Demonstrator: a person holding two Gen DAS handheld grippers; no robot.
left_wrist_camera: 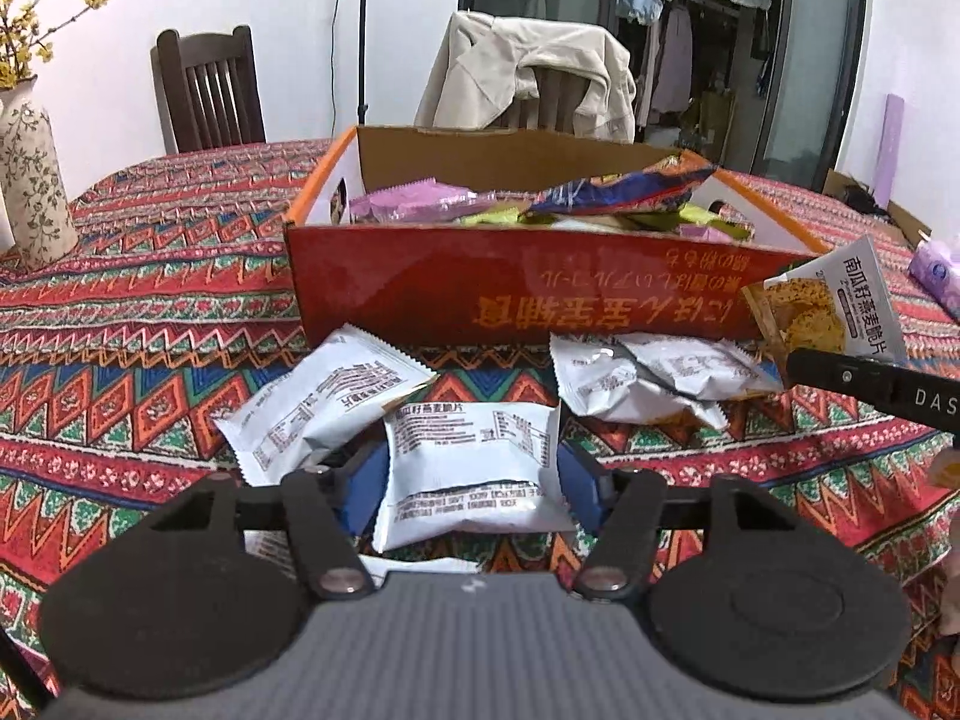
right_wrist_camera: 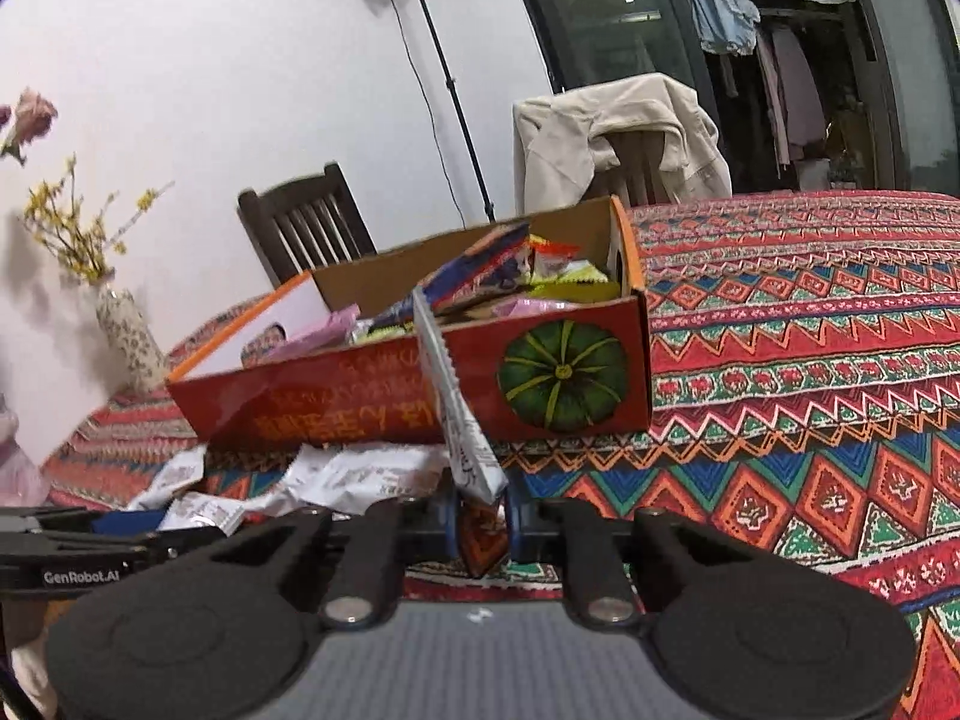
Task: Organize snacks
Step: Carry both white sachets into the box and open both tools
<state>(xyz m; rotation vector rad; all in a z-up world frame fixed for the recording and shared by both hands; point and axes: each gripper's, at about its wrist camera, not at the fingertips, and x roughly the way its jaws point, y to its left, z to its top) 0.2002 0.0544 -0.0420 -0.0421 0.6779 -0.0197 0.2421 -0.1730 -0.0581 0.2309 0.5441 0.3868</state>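
Right gripper jaws clenched on a snack packet printed 南瓜籽燕麦脆片, "GenRobot.AI" on the left gripper, jaws pressing another white packet, red box behind

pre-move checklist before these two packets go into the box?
1. Right gripper shut on its packet, held edge-on: ok.
2. Left gripper around the white packet: blue pads flank it, but firm pinch: cannot tell.
3. Red box open at the top: ok.
4. Room inside the box among the snacks already there: cannot tell.
5. Table cleared: not ok, loose packets lie in front of the box.
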